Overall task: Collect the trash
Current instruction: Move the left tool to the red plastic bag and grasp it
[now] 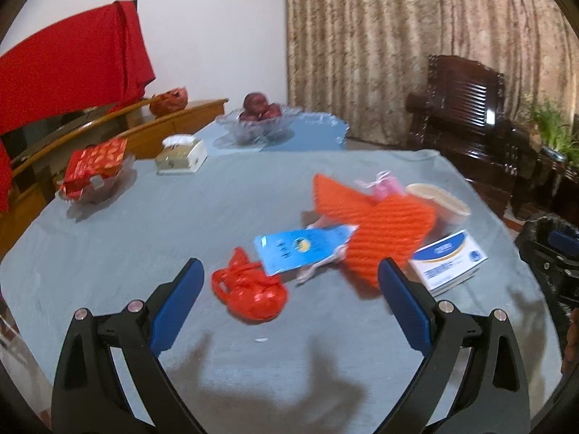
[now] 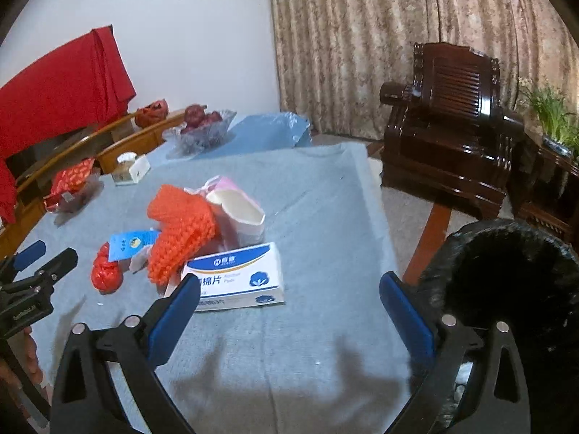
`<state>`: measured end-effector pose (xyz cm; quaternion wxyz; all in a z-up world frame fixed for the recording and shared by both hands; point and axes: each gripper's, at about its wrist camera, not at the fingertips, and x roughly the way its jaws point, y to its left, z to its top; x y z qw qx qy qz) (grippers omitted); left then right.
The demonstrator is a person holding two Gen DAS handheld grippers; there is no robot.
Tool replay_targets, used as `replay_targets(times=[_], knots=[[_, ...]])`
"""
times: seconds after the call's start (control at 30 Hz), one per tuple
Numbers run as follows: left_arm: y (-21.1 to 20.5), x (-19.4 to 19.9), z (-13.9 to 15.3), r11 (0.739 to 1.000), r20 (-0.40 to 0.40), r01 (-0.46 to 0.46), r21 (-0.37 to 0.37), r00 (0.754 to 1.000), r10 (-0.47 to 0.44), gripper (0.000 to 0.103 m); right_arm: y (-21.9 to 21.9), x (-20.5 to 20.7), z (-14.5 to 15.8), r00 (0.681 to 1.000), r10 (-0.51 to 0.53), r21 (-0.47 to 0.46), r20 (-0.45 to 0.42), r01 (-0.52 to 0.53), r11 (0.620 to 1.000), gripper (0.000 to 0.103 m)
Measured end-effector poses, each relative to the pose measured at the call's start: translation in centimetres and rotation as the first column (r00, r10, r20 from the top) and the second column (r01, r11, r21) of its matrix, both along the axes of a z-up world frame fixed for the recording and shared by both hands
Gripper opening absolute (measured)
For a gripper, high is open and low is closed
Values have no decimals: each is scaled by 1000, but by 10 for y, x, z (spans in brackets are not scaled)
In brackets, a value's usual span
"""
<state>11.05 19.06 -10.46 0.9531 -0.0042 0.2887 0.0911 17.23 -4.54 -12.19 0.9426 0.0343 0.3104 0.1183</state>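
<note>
You had not yet picked anything up; this looked like the approach before the first grasp. Your left claw stood wide and empty above the grey cloth-covered surface, with the crumpled red plastic bag lying between its fingers and just ahead. Beside that bag lay the blue paper card, then the orange foam fruit net, which partly overlapped the card. Farther right sat the white and blue cardboard box, near the left finger of your right claw, also wide and empty. The black-lined trash bin stood off the surface's right edge. Next, I judge, you needed to lower the left claw over the red bag and close on it.
</note>
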Motion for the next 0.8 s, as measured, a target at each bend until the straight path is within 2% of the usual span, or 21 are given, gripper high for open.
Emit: replay_targets(times=[0.27, 0.6, 0.7, 0.77, 0.8], knots=[[27, 21, -30, 997, -70, -66, -40, 996, 63, 94, 22, 12, -23, 999, 27, -59, -34, -29, 998, 97], [42, 51, -56, 994, -141, -71, -77, 988, 60, 93, 31, 23, -32, 997, 37, -73, -61, -41, 996, 97], [48, 59, -62, 992, -173, -65, -106, 984, 46, 71, 36, 24, -33, 997, 50, -73, -63, -55, 996, 97], [53, 61, -66, 988, -193, -70, -137, 980, 43, 51, 40, 25, -32, 996, 60, -71, -63, -65, 995, 97], [55, 61, -67, 987, -193, -72, -144, 980, 43, 50, 43, 26, -32, 996, 64, -70, -62, -68, 995, 97]])
